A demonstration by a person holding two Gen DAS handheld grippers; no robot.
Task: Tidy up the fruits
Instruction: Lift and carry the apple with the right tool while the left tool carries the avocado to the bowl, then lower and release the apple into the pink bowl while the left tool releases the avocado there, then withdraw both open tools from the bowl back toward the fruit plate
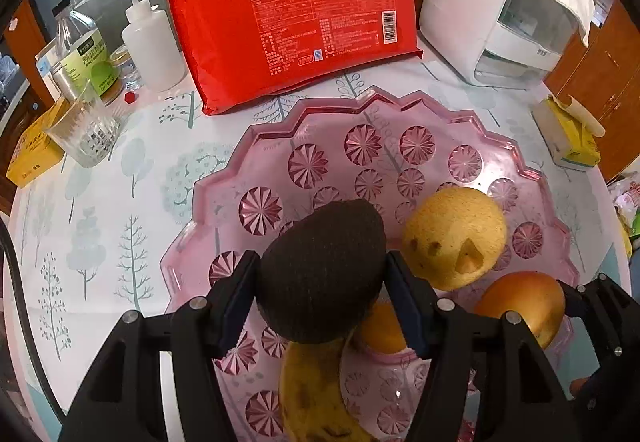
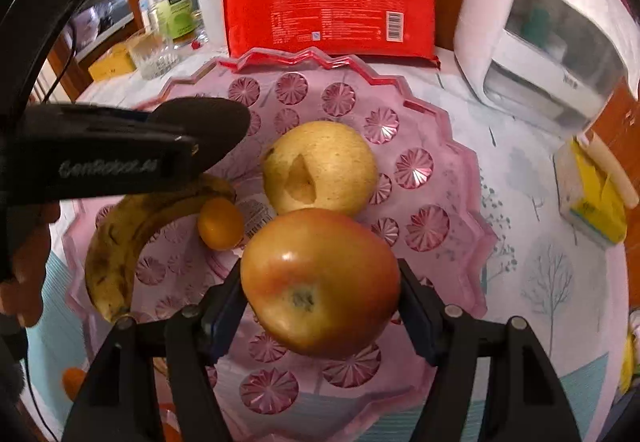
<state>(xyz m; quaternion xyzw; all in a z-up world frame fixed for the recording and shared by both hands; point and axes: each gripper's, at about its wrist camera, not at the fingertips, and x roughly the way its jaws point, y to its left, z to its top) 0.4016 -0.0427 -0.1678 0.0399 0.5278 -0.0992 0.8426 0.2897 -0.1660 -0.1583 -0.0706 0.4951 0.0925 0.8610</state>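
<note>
Left fingers (image 1: 320,290) grasp the avocado (image 1: 320,270), right fingers (image 2: 320,298) the apple (image 2: 320,282); releasing high may roll fruit off the tray (image 1: 224,146).

Dark avocado (image 1: 320,270) raised above pink tray (image 1: 256,158); red-yellow apple (image 2: 320,282) raised near its front edge. Resting inside: yellow pear (image 2: 320,166) mid-tray, small orange (image 2: 220,228), spotted banana (image 2: 120,250) along left rim.

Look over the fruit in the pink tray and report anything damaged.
The yellow apple in the pink tray has a gouged notch in its skin, and the banana is heavily browned. The red apple looks sound.
</note>
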